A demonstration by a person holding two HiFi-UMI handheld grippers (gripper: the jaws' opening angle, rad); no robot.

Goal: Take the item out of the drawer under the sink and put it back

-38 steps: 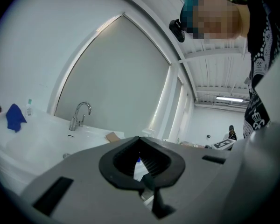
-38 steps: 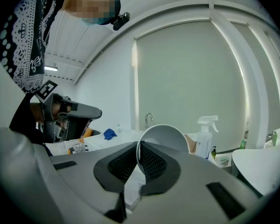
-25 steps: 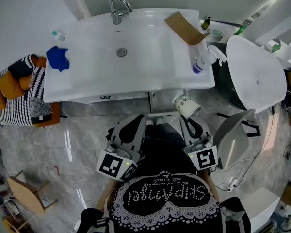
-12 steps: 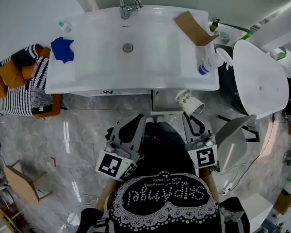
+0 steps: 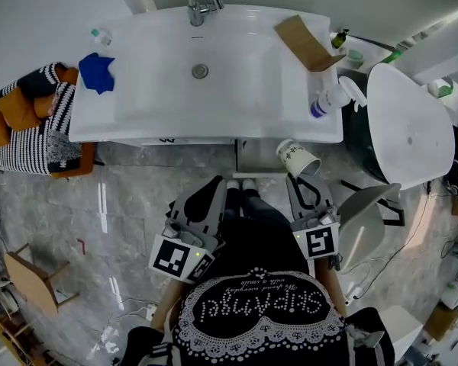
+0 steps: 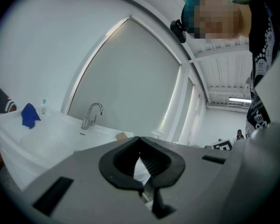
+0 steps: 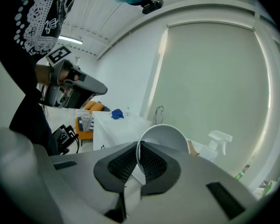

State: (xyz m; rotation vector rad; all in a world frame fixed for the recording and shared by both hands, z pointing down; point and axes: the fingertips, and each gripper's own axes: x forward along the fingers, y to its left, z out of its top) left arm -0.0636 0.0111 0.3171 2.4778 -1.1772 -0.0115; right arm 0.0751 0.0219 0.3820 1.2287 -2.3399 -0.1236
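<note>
right gripper (image 5: 296, 178): clamped on the cup (image 5: 297, 159) wall at its rim, one jaw inside, one outside.
cup: just ahead of the right jaws, tilted, mouth back toward the tool, base toward the sink (image 5: 137, 124).
left gripper (image 5: 216, 185): jaws together, nothing between them; beside the right one, farther from the cup.
drawer: under the sink, ahead of and below both tools; can't tell if open.
next: likely right hand carries the cup forward and down.

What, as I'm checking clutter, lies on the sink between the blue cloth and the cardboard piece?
Only the white basin with its drain, per the head view.
</note>
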